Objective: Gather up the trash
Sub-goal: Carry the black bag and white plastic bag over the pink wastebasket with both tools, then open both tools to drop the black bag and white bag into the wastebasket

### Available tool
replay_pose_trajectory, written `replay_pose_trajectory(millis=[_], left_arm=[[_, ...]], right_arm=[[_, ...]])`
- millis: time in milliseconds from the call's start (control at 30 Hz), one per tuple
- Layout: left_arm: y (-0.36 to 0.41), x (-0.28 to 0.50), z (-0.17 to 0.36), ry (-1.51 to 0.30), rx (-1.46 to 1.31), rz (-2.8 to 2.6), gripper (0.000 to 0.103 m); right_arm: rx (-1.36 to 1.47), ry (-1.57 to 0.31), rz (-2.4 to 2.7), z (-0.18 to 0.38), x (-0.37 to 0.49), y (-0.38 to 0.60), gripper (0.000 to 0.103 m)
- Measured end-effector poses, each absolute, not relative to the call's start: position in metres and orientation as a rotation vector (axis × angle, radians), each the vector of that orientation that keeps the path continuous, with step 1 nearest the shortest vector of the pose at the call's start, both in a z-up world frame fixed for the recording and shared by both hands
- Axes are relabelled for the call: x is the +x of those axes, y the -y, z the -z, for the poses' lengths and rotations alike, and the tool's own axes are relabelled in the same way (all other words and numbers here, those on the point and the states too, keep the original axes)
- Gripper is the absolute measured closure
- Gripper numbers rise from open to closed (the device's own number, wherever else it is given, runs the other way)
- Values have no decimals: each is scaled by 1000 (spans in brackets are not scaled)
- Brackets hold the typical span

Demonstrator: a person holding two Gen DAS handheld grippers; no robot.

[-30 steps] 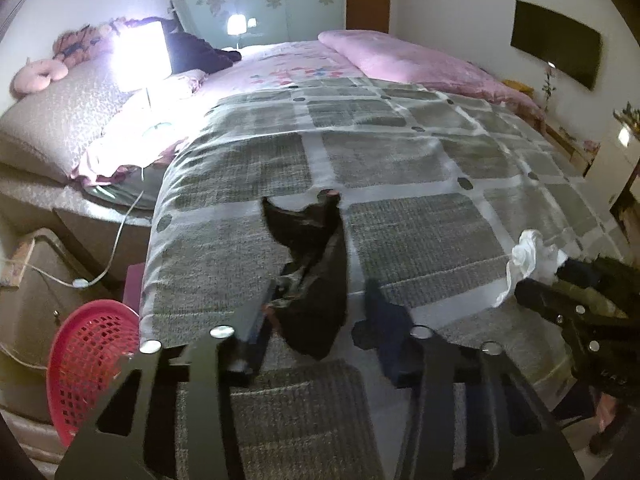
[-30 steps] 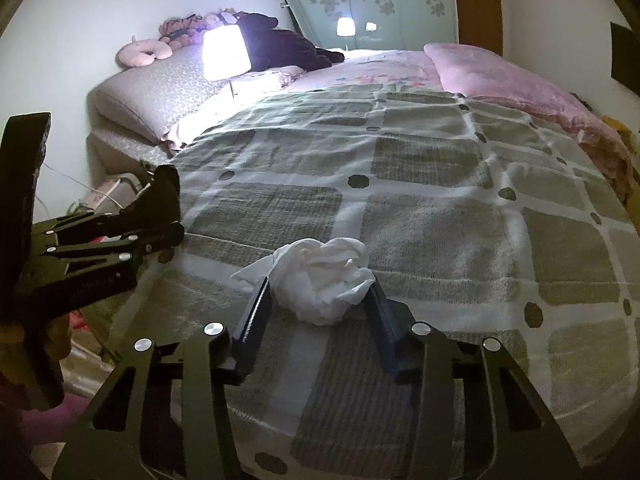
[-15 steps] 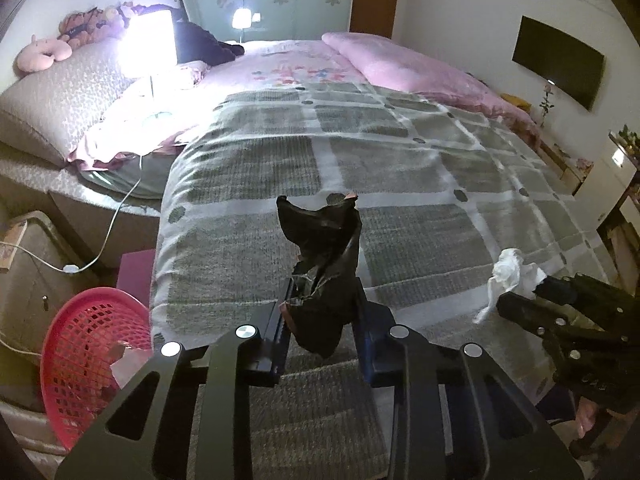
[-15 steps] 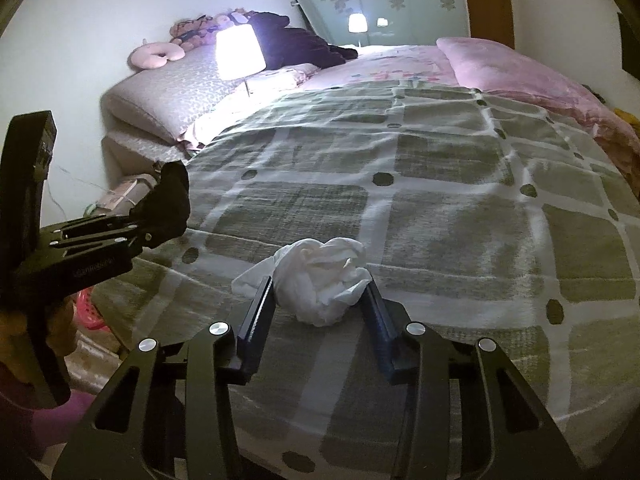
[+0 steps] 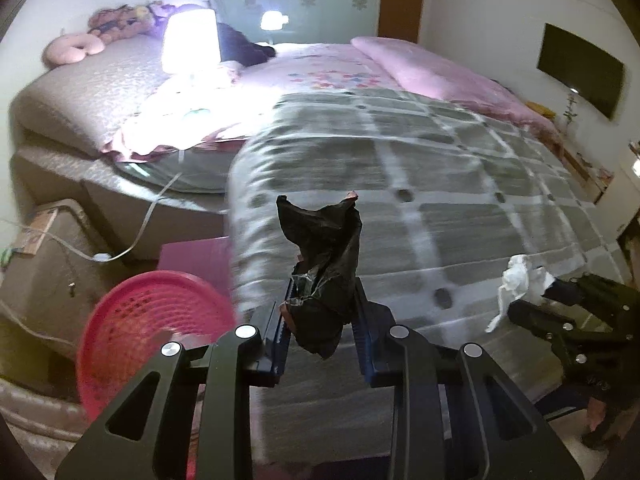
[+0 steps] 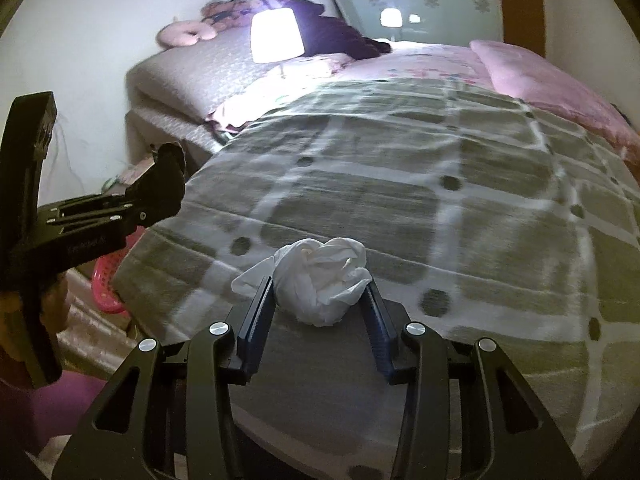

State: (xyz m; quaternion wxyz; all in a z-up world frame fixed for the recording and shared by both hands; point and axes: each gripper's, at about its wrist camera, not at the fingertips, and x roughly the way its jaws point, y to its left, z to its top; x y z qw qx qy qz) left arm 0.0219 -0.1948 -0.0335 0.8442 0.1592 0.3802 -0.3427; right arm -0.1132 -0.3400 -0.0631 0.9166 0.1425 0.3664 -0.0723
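Note:
My left gripper [image 5: 322, 312] is shut on a crumpled black wrapper [image 5: 324, 268] and holds it up over the bed's near left edge. A pink mesh basket [image 5: 148, 332] stands on the floor below it to the left. My right gripper [image 6: 320, 300] is shut on a crumpled white tissue [image 6: 320, 276], lifted just above the checked blanket [image 6: 440, 184]. The tissue and right gripper also show at the right of the left wrist view [image 5: 520, 284]. The left gripper shows at the left of the right wrist view [image 6: 160, 188], above the basket's rim [image 6: 106, 276].
The bed with the checked blanket [image 5: 460, 184] fills the middle. A lit lamp [image 5: 190, 42], pillows and a pink quilt [image 5: 432, 68] lie at the far end. A cable [image 5: 132, 240] and a purple box [image 5: 192, 256] sit beside the bed near the basket.
Both grippers closed on their trash and lifted it off the blanket. The left gripper swung left toward the pink basket, which is now larger and nearer in its view.

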Motion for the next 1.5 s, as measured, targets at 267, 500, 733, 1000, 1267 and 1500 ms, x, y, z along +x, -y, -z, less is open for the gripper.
replay_pose_trajectory(millis=[267,500,733,1000,1267,1500], left_arm=[[140,47,38,-831,312,571,77],[99,66,46,-842,302,430,77],[74,83,60,-887,289,347,77],[61,92,69,-914,286,306,77],[60,97,74,-934,274,312,67],[57,95,70,-920,253,303,44]], right_arm=[[241,-784,43,59,-81,305,61],[177,-802,-43,52,-48,269,61],[137,-808,-131,42,-9,230,61],[111,-862,-217,45,31,196,61],[96,-896,-241,55,44,182,59],[102,-888,-254,54,43,181,46]])
